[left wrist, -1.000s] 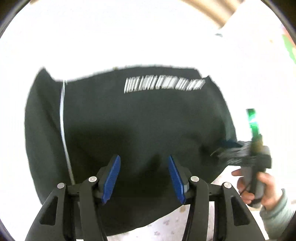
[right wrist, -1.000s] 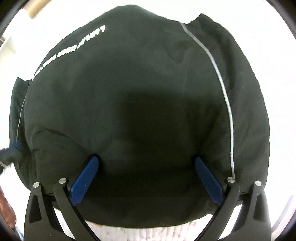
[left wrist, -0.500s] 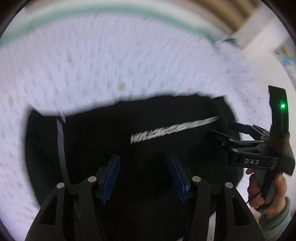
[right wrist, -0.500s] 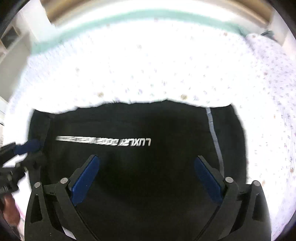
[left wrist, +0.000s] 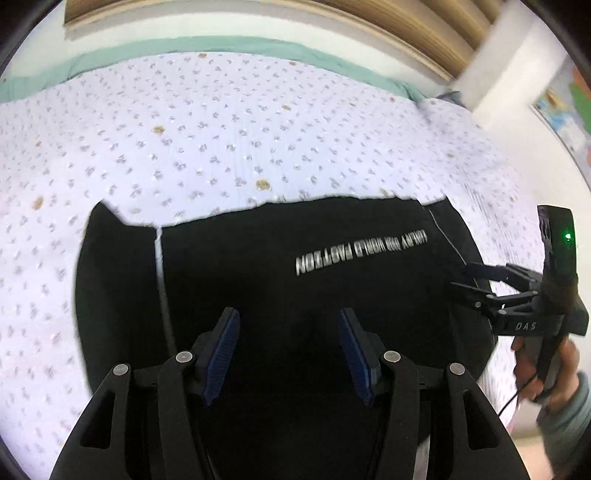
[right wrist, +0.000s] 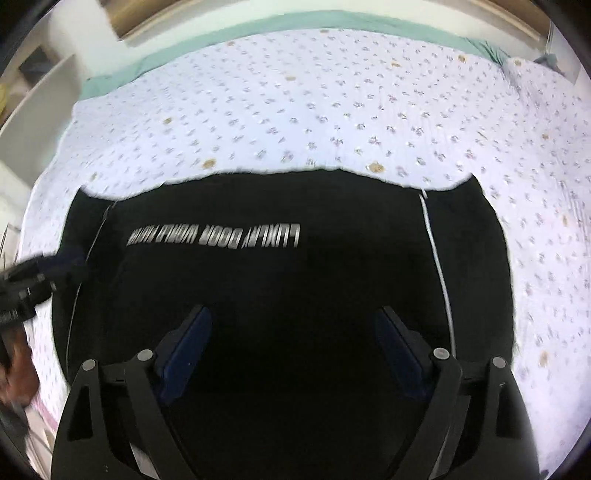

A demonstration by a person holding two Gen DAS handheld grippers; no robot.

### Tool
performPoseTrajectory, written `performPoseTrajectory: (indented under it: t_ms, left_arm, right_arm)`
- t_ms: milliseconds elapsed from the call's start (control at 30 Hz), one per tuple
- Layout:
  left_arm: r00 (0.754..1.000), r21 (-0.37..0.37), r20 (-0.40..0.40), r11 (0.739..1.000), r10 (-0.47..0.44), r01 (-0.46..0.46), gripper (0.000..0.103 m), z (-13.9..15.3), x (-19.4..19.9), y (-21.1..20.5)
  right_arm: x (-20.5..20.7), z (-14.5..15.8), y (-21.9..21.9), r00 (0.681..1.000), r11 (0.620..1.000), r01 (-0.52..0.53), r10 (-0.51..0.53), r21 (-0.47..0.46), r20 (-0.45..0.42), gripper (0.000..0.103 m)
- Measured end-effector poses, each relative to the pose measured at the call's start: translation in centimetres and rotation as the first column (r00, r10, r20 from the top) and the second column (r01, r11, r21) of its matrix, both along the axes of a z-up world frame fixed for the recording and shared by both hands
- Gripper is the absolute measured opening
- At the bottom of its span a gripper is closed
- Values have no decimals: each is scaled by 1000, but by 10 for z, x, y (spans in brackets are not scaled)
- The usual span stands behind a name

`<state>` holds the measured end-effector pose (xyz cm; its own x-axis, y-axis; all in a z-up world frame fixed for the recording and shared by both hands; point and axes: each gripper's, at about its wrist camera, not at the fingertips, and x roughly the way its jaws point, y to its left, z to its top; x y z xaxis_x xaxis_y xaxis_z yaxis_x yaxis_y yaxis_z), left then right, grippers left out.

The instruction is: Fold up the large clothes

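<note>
A black garment [left wrist: 288,266] with white lettering and a thin white stripe lies folded flat on the bed; it also shows in the right wrist view [right wrist: 280,273]. My left gripper [left wrist: 288,354] is open and empty, held above the garment's near part. My right gripper [right wrist: 291,354] is open and empty, also above the near part. The right gripper shows in the left wrist view [left wrist: 476,284] over the garment's right edge. The left gripper shows blurred in the right wrist view [right wrist: 40,273] at the garment's left edge.
The bed has a pale lilac cover with small flowers [left wrist: 221,129] and a green sheet edge [left wrist: 184,48] at the far side. A wooden headboard [left wrist: 406,26] stands beyond. White shelving [right wrist: 33,122] stands at the far left in the right wrist view.
Both grippers have pulled up and back from the garment. It filled the views a second ago; now the bed around it shows. Both grippers stay open.
</note>
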<state>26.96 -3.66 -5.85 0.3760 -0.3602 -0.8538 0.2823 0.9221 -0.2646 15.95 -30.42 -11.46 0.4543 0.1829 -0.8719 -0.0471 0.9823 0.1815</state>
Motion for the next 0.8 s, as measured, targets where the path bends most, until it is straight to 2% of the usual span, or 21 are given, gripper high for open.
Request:
performPoseTrajectory:
  t_ms: [67, 133, 200, 267, 333, 433, 600, 667, 767, 800]
  left_arm:
    - [999, -16, -35, 1000, 2, -2, 57, -5, -8, 6]
    - [995, -15, -98, 1000, 18, -19, 57, -26, -18, 9]
    - [986, 18, -158, 999, 46, -43, 56, -56, -25, 6]
    - [989, 50, -129, 997, 72, -66, 58, -75, -29, -1]
    - [992, 63, -80, 994, 97, -92, 59, -82, -30, -5]
    - [987, 29, -93, 991, 132, -130, 60, -78, -27, -2]
    - [985, 46, -142, 995, 97, -91, 61, -71, -25, -5]
    - [981, 46, -157, 993, 111, -105, 61, -60, -27, 2]
    - [988, 38, -71, 990, 140, -137, 61, -27, -31, 15]
    - [986, 38, -41, 987, 160, -159, 61, -13, -32, 26]
  right_arm:
    - [-20, 1, -1, 1000, 1000, -3, 3, -1, 7, 97]
    - [-31, -8, -1, 1000, 1000, 13, -13, 0, -4, 100]
    - [-35, -40, 0, 995, 996, 52, -59, -75, -83, 100]
    - [-30, -62, -2, 990, 993, 86, -95, -81, -108, 103]
    - [-31, -68, -5, 989, 991, 120, -124, -59, -78, 103]
    - [-31, -66, -8, 987, 989, 134, -139, -58, -76, 103]
    - [-49, -61, -20, 988, 988, 149, -150, -26, -40, 103]
    - [-57, -56, -25, 993, 995, 99, -100, -11, -65, 103]
    - [-70, -36, -40, 995, 992, 97, -97, 86, -5, 100]
    - [-74, -25, -52, 993, 990, 117, -120, 84, 22, 100]
